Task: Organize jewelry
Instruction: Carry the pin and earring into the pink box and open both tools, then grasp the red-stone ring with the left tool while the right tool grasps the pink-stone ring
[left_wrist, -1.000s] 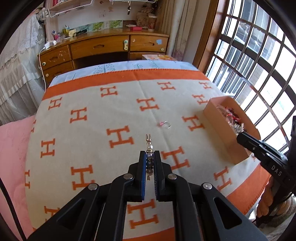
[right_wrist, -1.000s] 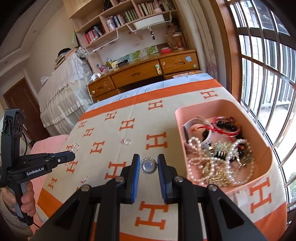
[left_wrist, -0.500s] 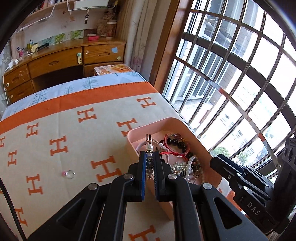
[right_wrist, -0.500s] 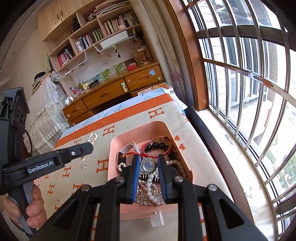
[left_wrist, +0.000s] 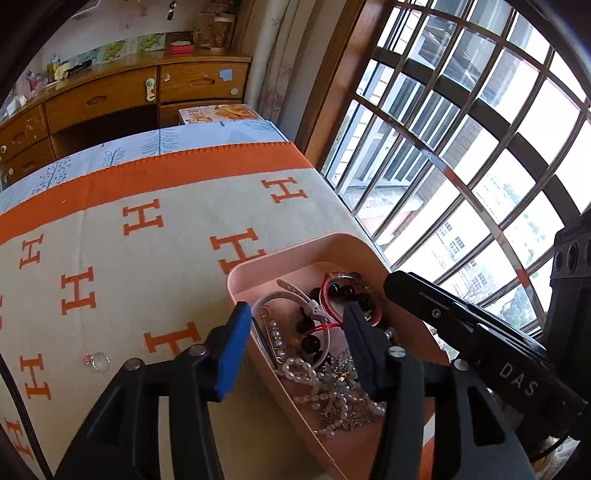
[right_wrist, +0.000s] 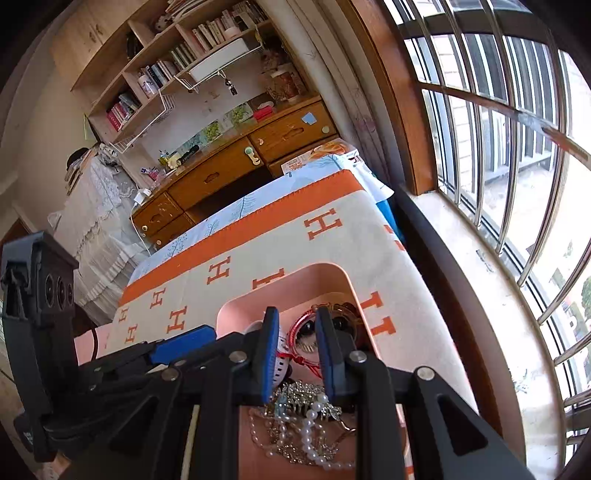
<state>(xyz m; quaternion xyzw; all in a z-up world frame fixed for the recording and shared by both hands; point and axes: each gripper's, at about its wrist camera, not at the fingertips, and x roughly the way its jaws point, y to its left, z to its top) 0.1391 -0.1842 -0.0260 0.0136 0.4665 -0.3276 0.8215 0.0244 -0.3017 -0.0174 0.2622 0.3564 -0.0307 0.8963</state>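
Over the pink tray (left_wrist: 236, 280) at the window edge of the bed, both grippers tilt steeply downward, side by side. The left gripper (left_wrist: 295, 343) has just been opening — its jaws stand wide, one blue-padded finger outside the tray's near wall and the other above the contents, with nothing pinched between them. The right gripper (right_wrist: 295, 350) hangs just beside it, jaws parted a little; the frames show only the tray's contents behind the gap, and no piece is visibly clamped, so it reads as released. The jewelry lies heaped in the one tray: a red bangle (right_wrist: 301, 334) around dark beads (left_wrist: 341, 291), a white strap (left_wrist: 295, 295), pearl strands (left_wrist: 299, 369) and a silvery rhinestone cluster (left_wrist: 338, 373) — the strands are too tangled to count. One small clear bead with a pink bit (left_wrist: 96, 360) sits alone on the orange-and-cream H-patterned blanket (left_wrist: 110, 258), well apart from the tray. A wooden desk (left_wrist: 110, 99) with drawers stands beyond the bed.
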